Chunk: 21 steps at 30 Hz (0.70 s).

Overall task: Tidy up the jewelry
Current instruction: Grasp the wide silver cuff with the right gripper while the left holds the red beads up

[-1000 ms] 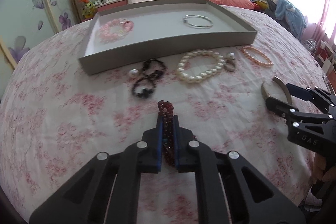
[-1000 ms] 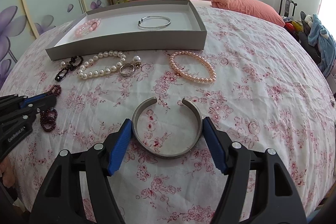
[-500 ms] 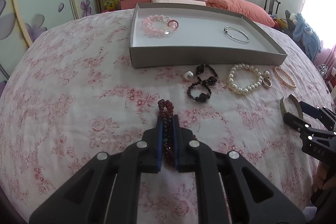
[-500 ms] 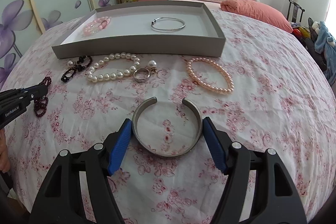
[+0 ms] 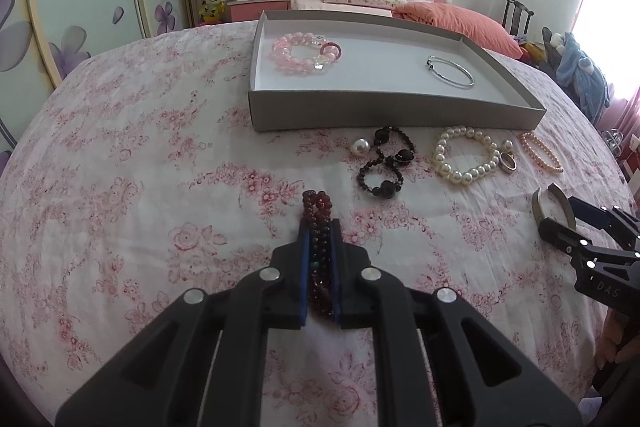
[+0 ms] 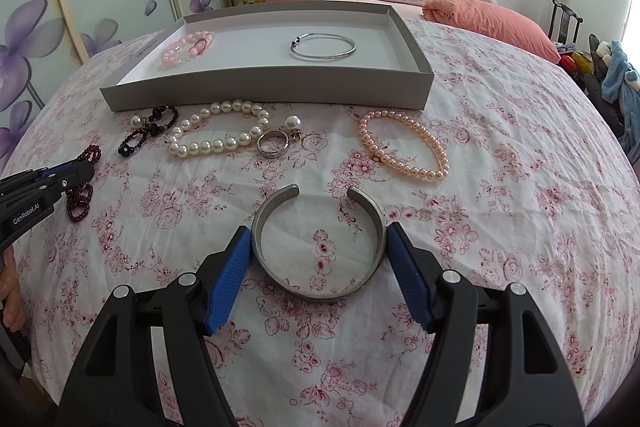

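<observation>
My left gripper [image 5: 320,223] is shut on a dark red bead bracelet [image 5: 316,201], whose loop sticks out past the fingertips just above the floral bedspread. The right wrist view shows that gripper [image 6: 80,167] at the left edge with the red beads [image 6: 78,201] hanging from it. My right gripper [image 6: 318,231] is shut on a wide silver cuff [image 6: 320,293], with a blue pad pressing on each side of it and its gap pointing away. A grey tray [image 5: 392,113] ahead holds a pink bead bracelet [image 5: 298,53] and a thin silver bangle [image 5: 450,71].
Between the tray and the grippers lie a black bead bracelet [image 5: 384,163], a single pearl [image 5: 360,147], a white pearl bracelet [image 6: 218,139], a silver ring [image 6: 272,143] and a peach bead bracelet [image 6: 404,147]. Pillows, a nightstand and a chair stand beyond the bed.
The left wrist view has swung: the tray and loose jewelry have shifted to the right in it. The red bracelet stays clamped. The right gripper and its cuff have hardly moved.
</observation>
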Motion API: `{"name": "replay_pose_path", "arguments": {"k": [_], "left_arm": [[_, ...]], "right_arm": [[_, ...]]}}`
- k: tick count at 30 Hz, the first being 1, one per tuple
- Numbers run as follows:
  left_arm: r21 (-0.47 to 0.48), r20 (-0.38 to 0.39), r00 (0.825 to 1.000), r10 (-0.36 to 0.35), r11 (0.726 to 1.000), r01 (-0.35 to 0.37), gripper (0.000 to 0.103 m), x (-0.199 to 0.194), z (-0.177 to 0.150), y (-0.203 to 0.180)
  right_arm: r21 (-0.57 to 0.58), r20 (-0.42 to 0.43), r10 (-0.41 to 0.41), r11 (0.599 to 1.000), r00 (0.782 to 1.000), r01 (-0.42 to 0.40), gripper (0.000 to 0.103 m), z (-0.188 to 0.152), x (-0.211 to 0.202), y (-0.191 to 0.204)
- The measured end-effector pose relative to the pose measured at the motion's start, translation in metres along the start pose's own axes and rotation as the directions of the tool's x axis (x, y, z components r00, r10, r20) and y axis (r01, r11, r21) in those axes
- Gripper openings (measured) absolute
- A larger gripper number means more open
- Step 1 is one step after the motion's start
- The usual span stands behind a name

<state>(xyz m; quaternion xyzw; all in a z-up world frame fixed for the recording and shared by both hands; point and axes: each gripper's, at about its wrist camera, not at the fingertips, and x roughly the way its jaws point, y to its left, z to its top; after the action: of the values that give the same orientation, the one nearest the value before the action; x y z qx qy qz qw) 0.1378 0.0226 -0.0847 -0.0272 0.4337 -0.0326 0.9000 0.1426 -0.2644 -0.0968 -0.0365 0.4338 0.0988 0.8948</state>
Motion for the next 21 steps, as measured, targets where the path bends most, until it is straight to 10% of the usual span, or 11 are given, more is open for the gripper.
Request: {"name": "replay_pose_path", "arguments": {"k": [21], "left_arm": [[-0.006,0.012,1.000,-0.004,1.000,0.004,0.009,-0.006,0.000,0.002]], "right_arm": [[0.037,0.061,0.023,0.999,0.998,-0.025,0.068,-0.001,-0.012,-0.006]]}}
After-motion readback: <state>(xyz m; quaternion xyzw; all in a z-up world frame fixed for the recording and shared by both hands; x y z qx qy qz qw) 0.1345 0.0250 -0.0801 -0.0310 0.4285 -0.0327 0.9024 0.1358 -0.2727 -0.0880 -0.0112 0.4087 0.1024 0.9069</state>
